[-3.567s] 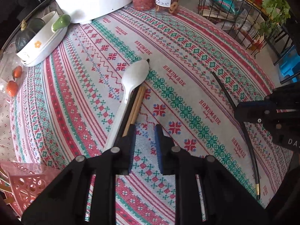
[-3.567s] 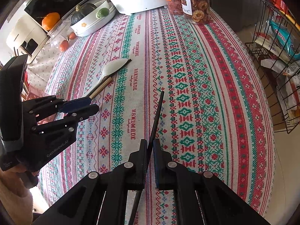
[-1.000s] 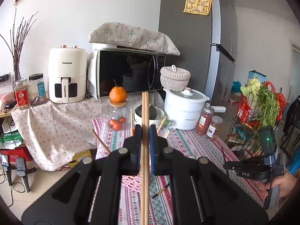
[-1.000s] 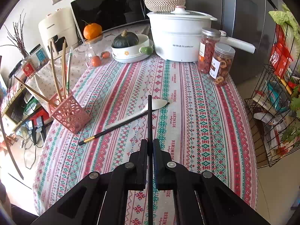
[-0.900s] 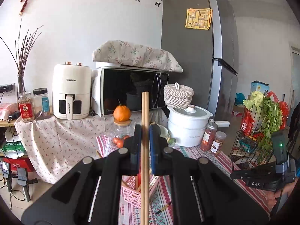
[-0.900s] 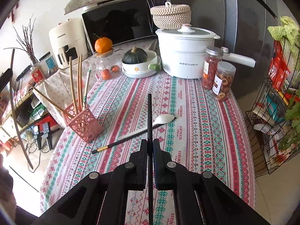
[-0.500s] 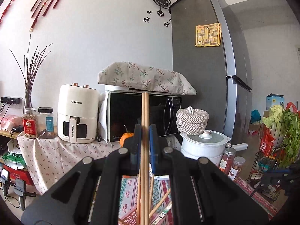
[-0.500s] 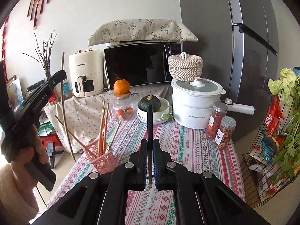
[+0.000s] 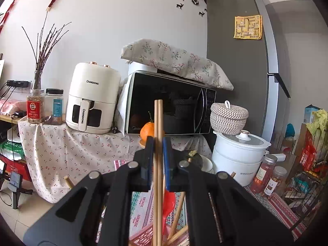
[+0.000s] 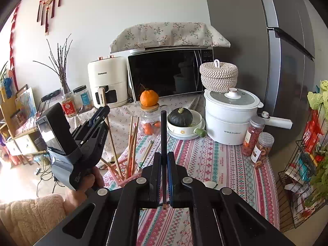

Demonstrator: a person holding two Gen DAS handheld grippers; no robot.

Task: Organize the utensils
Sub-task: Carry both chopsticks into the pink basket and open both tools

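Note:
My left gripper [image 9: 158, 143] is shut on a pair of wooden chopsticks [image 9: 158, 121] that stand upright above the pink utensil holder [image 9: 143, 235]. In the right wrist view the left gripper [image 10: 101, 112] holds those wooden chopsticks [image 10: 111, 139] with their lower ends inside the pink holder [image 10: 121, 176], beside several other chopsticks. My right gripper [image 10: 164, 155] is shut on a black chopstick [image 10: 163, 131] held upright over the table. A white spoon [image 10: 210, 184] lies on the patterned tablecloth [image 10: 225, 164], mostly hidden behind the right gripper.
At the table's far end stand a white pot [image 10: 231, 119], a bowl with a dark squash [image 10: 180, 116], a jar with an orange on top [image 10: 149, 123] and two spice jars [image 10: 260, 143]. A wire rack [image 10: 303, 180] stands at the right.
The left gripper has lowered the wooden chopsticks so their ends sit in the pink holder. The right gripper has tilted up further with the black chopstick.

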